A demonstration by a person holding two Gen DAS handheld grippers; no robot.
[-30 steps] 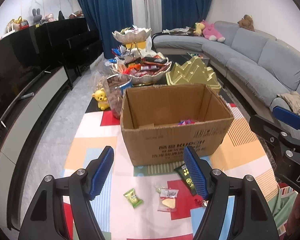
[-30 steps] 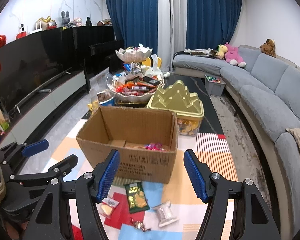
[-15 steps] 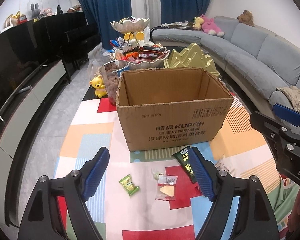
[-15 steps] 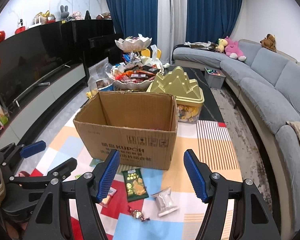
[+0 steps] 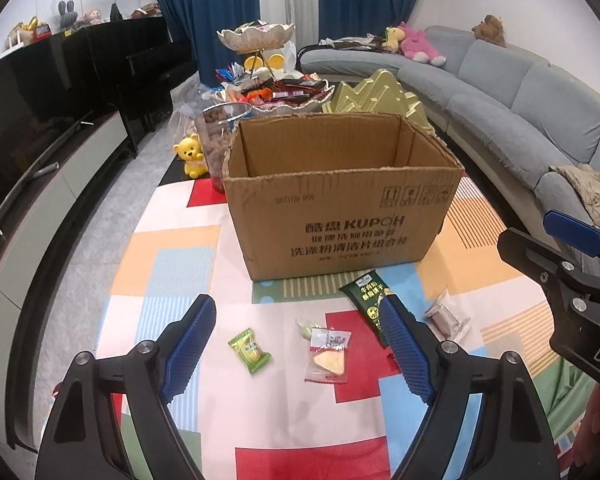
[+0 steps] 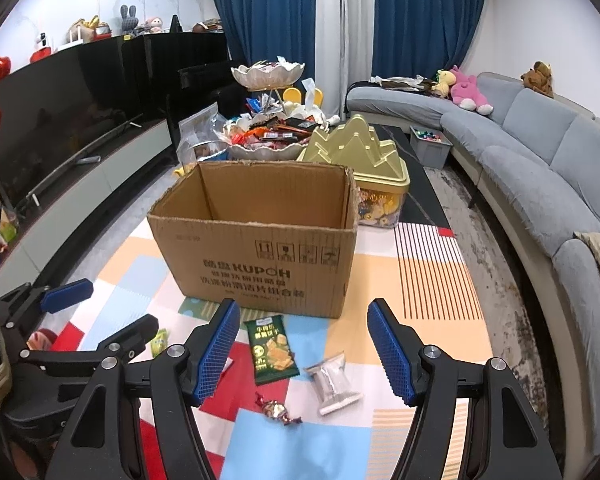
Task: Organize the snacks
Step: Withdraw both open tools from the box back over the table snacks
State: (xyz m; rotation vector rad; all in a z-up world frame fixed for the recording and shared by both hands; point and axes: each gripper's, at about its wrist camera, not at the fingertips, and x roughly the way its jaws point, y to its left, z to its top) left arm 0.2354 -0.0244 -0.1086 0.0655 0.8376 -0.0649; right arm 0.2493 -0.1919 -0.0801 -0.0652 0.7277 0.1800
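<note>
Now both wide-open, empty claws, left claw (image 5: 296,340) and right claw (image 6: 304,344), lower toward snacks.

Your two grippers, the left gripper (image 5: 296,344) and the right gripper (image 6: 304,350), have black frames with blue ribbed pads (image 6: 218,350), and in front of you the cardboard box (image 5: 340,208) is plain brown with dark printed lettering. The mat (image 5: 172,264) under it is a patchwork of red, white, orange, pale blue and green blocks, some striped. On it you see a dark green packet (image 6: 272,350) with yellow print, a light green candy (image 5: 249,350), a clear wrapper with red edging (image 5: 327,356), a silvery pouch (image 6: 334,382) and a brownish twisted sweet (image 6: 276,410).
</note>
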